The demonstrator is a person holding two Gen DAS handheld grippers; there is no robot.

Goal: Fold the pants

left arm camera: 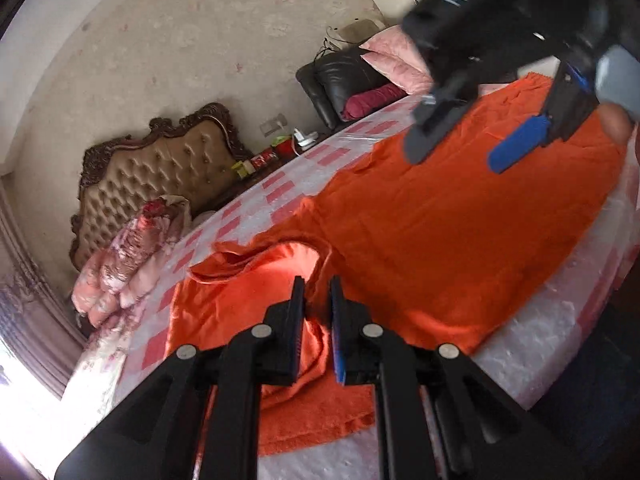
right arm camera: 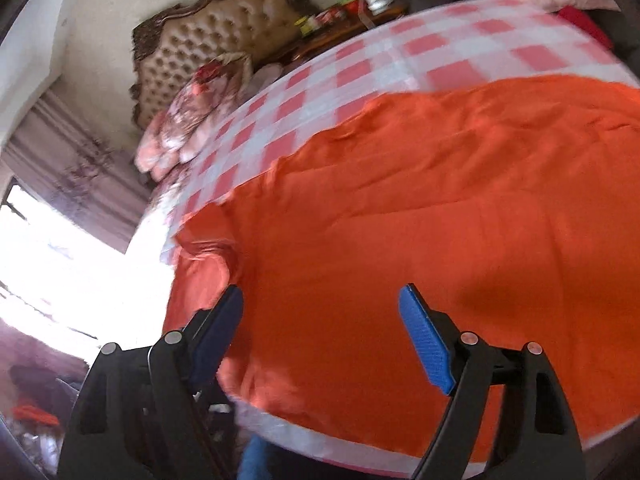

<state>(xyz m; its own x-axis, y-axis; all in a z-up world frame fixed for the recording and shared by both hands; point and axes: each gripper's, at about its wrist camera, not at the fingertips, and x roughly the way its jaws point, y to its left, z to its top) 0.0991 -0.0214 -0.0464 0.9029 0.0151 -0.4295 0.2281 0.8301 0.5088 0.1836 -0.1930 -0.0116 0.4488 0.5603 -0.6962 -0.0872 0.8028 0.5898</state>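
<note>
Orange pants [left arm camera: 440,220] lie spread across a pink-and-white checked surface [left arm camera: 280,184]. My left gripper [left arm camera: 318,284] is shut on a raised fold of the orange cloth at the near left end, and the fabric bunches up between its narrow pads. In the left wrist view my right gripper [left arm camera: 476,144] hovers over the far right part of the pants with its blue pad showing. In the right wrist view the right gripper [right arm camera: 322,292] stands wide open just above the pants [right arm camera: 440,200], with nothing pinched between its fingers.
A tufted brown headboard [left arm camera: 160,168] and a floral quilt [left arm camera: 128,248] sit at the left end of the checked surface [right arm camera: 360,68]. Behind it are a cluttered nightstand [left arm camera: 272,152], a black leather chair [left arm camera: 340,80] and pink pillows [left arm camera: 396,60]. A bright window glares at the left.
</note>
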